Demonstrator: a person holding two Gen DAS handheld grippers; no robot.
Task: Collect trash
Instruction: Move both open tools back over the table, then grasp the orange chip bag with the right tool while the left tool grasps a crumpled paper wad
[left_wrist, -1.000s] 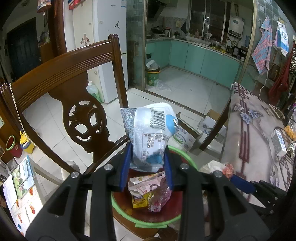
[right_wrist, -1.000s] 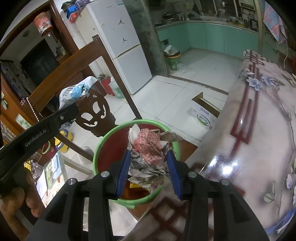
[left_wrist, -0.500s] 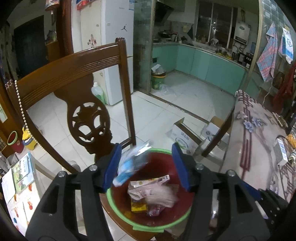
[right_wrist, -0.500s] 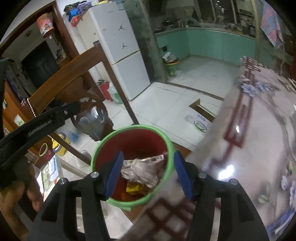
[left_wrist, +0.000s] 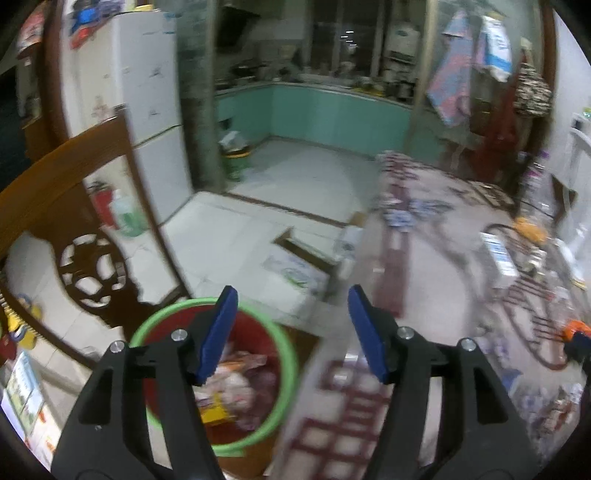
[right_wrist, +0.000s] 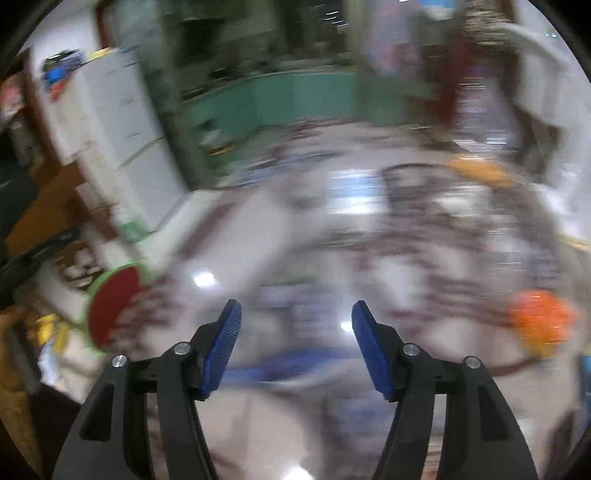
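Both grippers stand with their blue pads spread wide and nothing between them. Seen from the left wrist, the left gripper hangs over the near edge of the table, its left finger above the trash bin, a red bucket with a green rim standing just beside the table's edge on the left. Crumpled wrappers lie piled inside the bin, pale and pinkish with a yellow scrap among them, well below the rim. Behind the bin rises the carved back of a wooden chair, close to the rim; beyond it the tiled floor runs open toward the fridge and the teal kitchen cabinets, with a cardboard box lying on the floor near the table's side. On the far right of the table sit a small carton and other clutter, blurred. The right wrist view is heavily smeared by motion: the right gripper points across the patterned tabletop, the bin shows at the far left past the table's edge, and an orange object sits blurred at the right; what it is cannot be told.
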